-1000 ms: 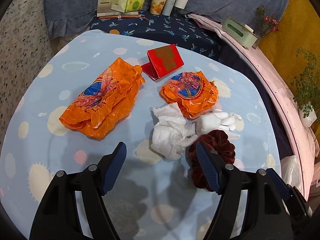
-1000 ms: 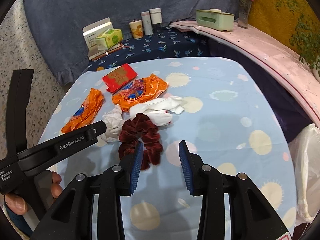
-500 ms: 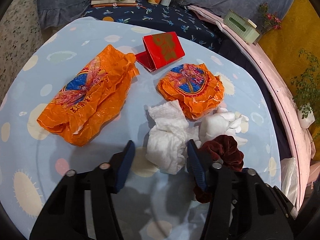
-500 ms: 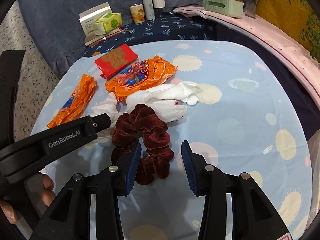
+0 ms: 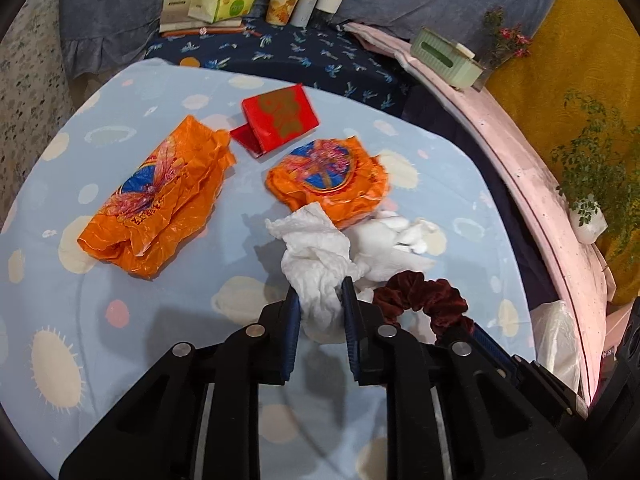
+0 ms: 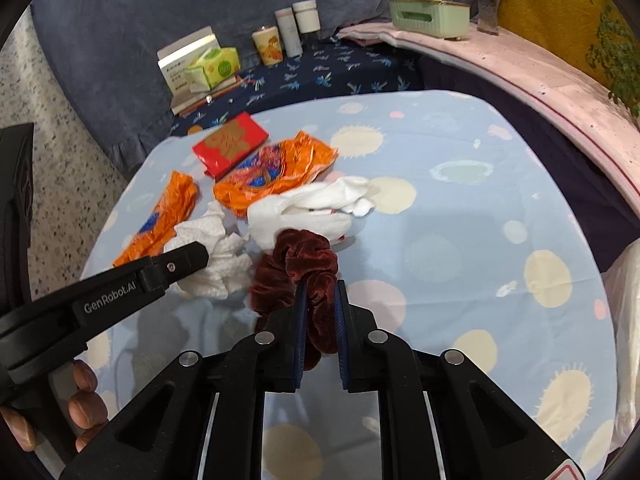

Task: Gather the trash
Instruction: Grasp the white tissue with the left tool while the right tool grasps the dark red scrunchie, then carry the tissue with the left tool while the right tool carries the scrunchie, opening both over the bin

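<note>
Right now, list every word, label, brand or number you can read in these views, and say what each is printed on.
"GenRobot.AI": on the arm of the left gripper, read in the right wrist view.
Red packet: gold characters, too blurred to read.
Orange wrappers: printed emblem, lettering unreadable.
White box at the back: small print, too small to read.
Green tissue pack: logo unreadable.
</note>
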A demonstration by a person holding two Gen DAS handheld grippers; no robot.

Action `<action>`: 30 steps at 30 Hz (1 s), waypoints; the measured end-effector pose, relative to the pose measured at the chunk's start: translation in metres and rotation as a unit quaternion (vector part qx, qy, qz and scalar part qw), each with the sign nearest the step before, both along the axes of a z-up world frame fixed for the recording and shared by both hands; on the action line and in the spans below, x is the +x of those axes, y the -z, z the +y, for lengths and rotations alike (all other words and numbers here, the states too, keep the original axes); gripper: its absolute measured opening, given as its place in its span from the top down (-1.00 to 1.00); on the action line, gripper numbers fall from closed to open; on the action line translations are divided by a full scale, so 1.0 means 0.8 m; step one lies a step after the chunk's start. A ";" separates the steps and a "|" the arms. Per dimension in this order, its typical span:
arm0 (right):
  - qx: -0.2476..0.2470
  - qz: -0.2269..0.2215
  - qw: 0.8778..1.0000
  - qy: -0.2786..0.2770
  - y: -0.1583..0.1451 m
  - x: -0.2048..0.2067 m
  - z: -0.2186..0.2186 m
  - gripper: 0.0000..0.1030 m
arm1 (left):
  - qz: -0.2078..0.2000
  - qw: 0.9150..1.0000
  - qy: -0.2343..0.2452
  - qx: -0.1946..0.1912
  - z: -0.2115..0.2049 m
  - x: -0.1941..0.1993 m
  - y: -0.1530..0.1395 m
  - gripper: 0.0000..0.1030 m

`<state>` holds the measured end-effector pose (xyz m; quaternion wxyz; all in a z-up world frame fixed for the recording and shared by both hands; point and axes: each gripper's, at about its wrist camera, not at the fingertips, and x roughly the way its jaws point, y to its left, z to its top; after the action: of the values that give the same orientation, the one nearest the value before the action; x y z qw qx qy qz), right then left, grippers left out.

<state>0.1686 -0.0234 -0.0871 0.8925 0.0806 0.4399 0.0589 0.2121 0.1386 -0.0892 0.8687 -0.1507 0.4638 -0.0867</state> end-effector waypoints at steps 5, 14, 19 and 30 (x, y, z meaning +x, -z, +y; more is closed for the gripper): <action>0.010 -0.031 0.999 0.015 -0.035 -0.018 -0.025 0.79 | -0.023 1.000 0.015 0.003 -0.024 -0.019 -0.035 0.63; 0.021 -0.089 0.994 0.056 -0.099 -0.062 -0.085 0.79 | -0.063 0.996 0.059 0.010 -0.090 -0.051 -0.089 0.63; 0.019 -0.113 0.990 0.080 -0.122 -0.084 -0.120 0.79 | -0.081 0.992 0.094 0.017 -0.139 -0.070 -0.110 0.63; 0.026 -0.138 0.977 0.157 -0.137 -0.133 -0.221 0.79 | -0.107 0.978 0.175 0.030 -0.251 -0.109 -0.136 0.63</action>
<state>0.0618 -0.1999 0.0226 0.9405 0.1628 0.2922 -0.0605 0.1246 -0.0621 0.0196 0.8886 -0.0313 0.3900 -0.2393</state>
